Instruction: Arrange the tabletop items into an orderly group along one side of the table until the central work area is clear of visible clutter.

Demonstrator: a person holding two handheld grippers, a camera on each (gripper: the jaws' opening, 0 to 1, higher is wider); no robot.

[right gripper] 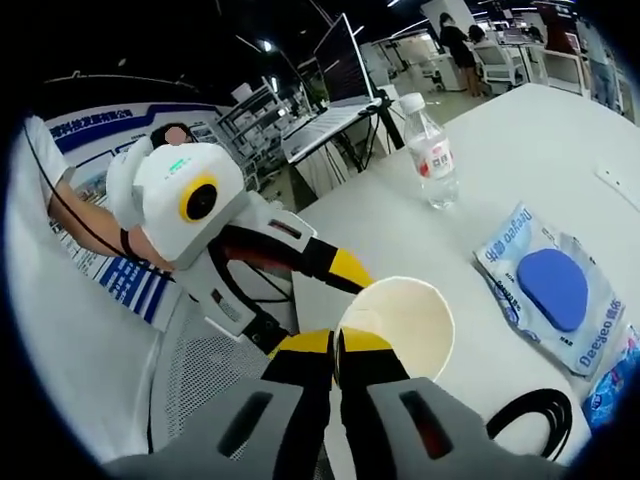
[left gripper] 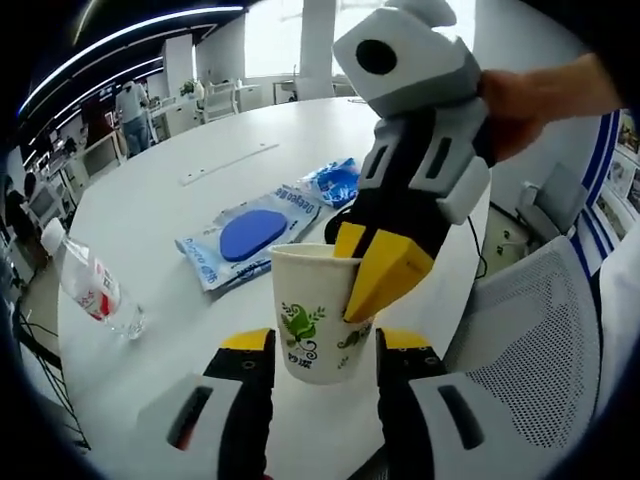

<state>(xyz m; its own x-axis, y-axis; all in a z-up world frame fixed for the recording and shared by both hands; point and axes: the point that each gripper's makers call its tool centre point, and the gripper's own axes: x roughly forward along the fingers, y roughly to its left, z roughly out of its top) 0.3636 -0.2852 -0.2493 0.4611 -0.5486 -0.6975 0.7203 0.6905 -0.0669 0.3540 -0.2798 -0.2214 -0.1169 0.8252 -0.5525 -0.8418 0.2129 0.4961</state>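
Right gripper (right gripper: 337, 352) yellow-tipped fingers pinching thin paper cup (left gripper: 312, 315) rim, left gripper (left gripper: 325, 345) jaws parted, glossy round white table (left gripper: 190, 215).

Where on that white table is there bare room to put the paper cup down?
A bare stretch lies between the water bottle and the blue packet, and more beyond the packet toward the white strip. It is crowded near the paper cup, where both grippers, the second packet and a black cable sit close together.

A mesh chair (left gripper: 540, 320) stands right of the tool, beside the bench (left gripper: 150, 230). Far beyond the tool, a person (left gripper: 130, 115) stands among desks (left gripper: 215, 100); a monitor (right gripper: 340, 55) rises past the bench edge.
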